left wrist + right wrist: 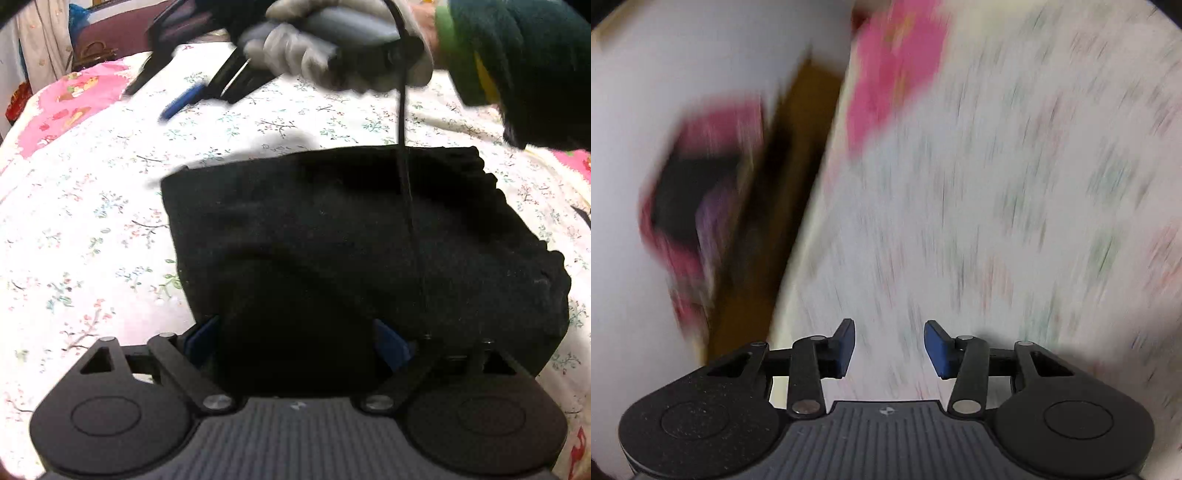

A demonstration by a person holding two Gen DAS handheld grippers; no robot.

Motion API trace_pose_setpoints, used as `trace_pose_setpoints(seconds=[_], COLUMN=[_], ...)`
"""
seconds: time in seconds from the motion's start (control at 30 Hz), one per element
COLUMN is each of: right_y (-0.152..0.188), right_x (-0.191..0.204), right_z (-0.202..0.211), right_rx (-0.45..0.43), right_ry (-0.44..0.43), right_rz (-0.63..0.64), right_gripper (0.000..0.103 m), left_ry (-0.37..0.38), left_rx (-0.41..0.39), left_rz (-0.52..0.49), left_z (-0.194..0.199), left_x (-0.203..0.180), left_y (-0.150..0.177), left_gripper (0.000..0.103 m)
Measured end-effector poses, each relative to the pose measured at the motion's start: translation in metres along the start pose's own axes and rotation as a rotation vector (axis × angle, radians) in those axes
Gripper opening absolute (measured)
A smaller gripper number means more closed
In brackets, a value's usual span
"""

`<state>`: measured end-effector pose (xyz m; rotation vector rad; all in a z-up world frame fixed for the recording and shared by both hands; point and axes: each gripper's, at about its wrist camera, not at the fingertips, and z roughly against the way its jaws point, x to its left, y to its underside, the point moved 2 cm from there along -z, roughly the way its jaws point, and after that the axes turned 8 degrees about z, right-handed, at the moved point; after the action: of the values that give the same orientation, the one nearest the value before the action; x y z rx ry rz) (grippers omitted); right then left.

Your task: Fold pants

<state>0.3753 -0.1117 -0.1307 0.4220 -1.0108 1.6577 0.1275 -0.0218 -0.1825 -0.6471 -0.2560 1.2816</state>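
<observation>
The black pants (351, 240) lie folded into a thick rectangle on the floral bedsheet (92, 221) in the left wrist view. My left gripper (295, 341) stands wide over their near edge, with dark cloth lying between its blue pads (201, 338) and no squeeze showing. Beyond the pants, a gloved hand (295, 55) carries my right gripper, whose blue fingertip (183, 100) hangs above the sheet. In the blurred right wrist view my right gripper (890, 347) is partly open over bare sheet (997, 221), with nothing between its pads.
A black cable (402, 122) hangs from the right hand across the pants. A dark green sleeve (517, 55) fills the upper right. Pink flowered cloth (74, 99) covers the bed's far left. The bed's edge and brown floor (798, 147) show at left in the right wrist view.
</observation>
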Motion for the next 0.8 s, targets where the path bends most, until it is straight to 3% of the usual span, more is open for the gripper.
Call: trace_pose_setpoints(seconds=[0.13,0.27,0.4,0.5,0.57,0.73,0.8], right_y=[0.044,0.113,0.172,0.195,0.203,0.208,0.211], right_x=[0.042,0.054,0.048,0.033,0.027,0.037,0.032], right_z=[0.060,0.133,0.176,0.185,0.185,0.187,0.185], right_rx=[0.032,0.018,0.010,0.016,0.010,-0.027,-0.034], right_ry=[0.315,0.428,0.556,0.594,0.573,0.608,0.642], right_rz=[0.264,0.253,0.248,0.210,0.163,0.185,0.193], right_gripper=[0.033,0.039,0.041,0.041,0.041,0.041,0.050], left_ry=[-0.012,-0.102,-0.154,-0.172,-0.175,-0.138,-0.099], left_rx=[-0.009,-0.048,-0.057,-0.046,-0.024,0.019,0.031], left_rz=[0.059,0.070,0.088,0.106,0.120,0.116,0.093], left_z=[0.017,0.031,0.041,0.046,0.042,0.049,0.046], left_x=[0.005,0.006,0.006,-0.002,-0.009,-0.031,-0.034], left_y=[-0.014,-0.033,-0.044,-0.041,-0.038,-0.037,-0.039], left_gripper=[0.091,0.091,0.091,0.091,0.091,0.091,0.091])
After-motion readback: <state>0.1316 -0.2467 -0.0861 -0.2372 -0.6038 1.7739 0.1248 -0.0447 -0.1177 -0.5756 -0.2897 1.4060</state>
